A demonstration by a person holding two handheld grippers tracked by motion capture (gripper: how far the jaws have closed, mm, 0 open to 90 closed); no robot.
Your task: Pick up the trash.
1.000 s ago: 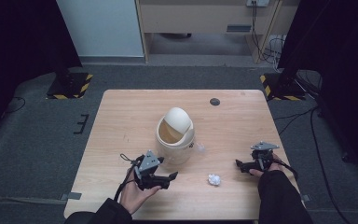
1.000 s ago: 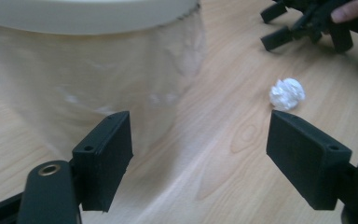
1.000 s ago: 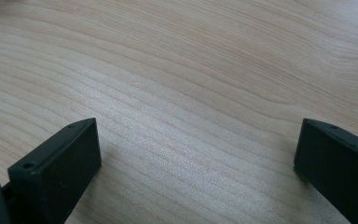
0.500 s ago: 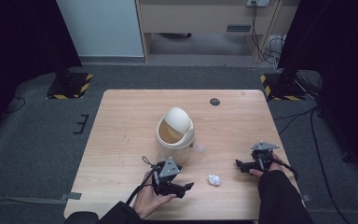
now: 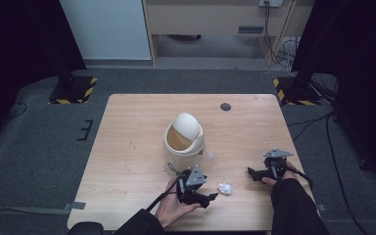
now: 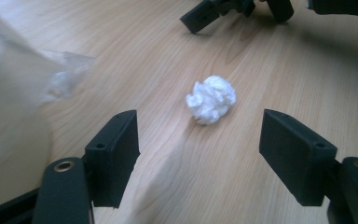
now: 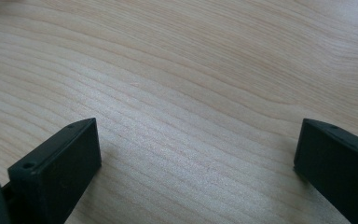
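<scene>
Since the earlier frames the left gripper [image 5: 206, 197] has been carried rightward along the near edge toward the crumpled white paper ball [image 5: 224, 188]; the right gripper [image 5: 253, 173] is unchanged.

High view: the paper ball is seen on the wooden table [image 5: 127, 147], just right of the left gripper and near-right of the cream swing-lid bin [image 5: 183, 139]. A scrap of clear plastic [image 5: 209, 155] lies beside the bin.

Left gripper view: the jaws are spread wide, with the paper ball [image 6: 211, 99] lying just beyond the gap, untouched. The right gripper [image 6: 200, 16] is seen at far.

Right gripper view: the jaws are spread, over bare table [image 7: 191, 84].
</scene>
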